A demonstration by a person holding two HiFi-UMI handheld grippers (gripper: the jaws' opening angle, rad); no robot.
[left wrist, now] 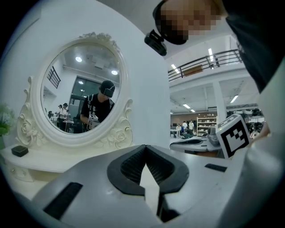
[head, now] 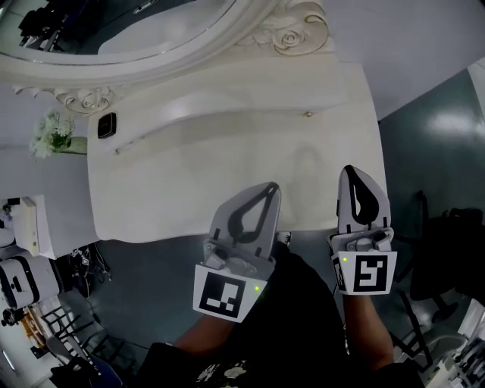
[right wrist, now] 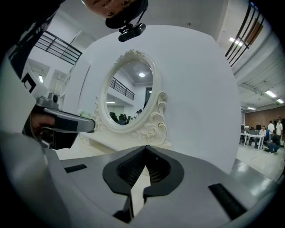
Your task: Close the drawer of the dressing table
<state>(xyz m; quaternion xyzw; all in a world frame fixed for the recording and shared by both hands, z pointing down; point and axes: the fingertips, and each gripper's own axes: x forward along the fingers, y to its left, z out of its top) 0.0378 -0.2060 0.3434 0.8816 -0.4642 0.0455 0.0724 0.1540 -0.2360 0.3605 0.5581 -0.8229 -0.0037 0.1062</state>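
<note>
Two handheld grippers are hovering over the front edge of the dressing table (head: 151,197), the left gripper (head: 270,188) near the middle and the right gripper (head: 350,171) toward the right corner. Each is keeping its jaws pressed together on nothing. The two-knobbed drawer (head: 220,121) is sitting along the back edge under the mirror (head: 151,19), apparently flush.

Left gripper (head: 271,187) and right gripper (head: 350,171) hover side by side, fingers (left wrist: 130,167) together, empty.

The dressing table (head: 227,174) is creamy white, with rose patterns on its mirror frame (head: 292,34). The small box (head: 107,125) looks black, maybe.
</note>
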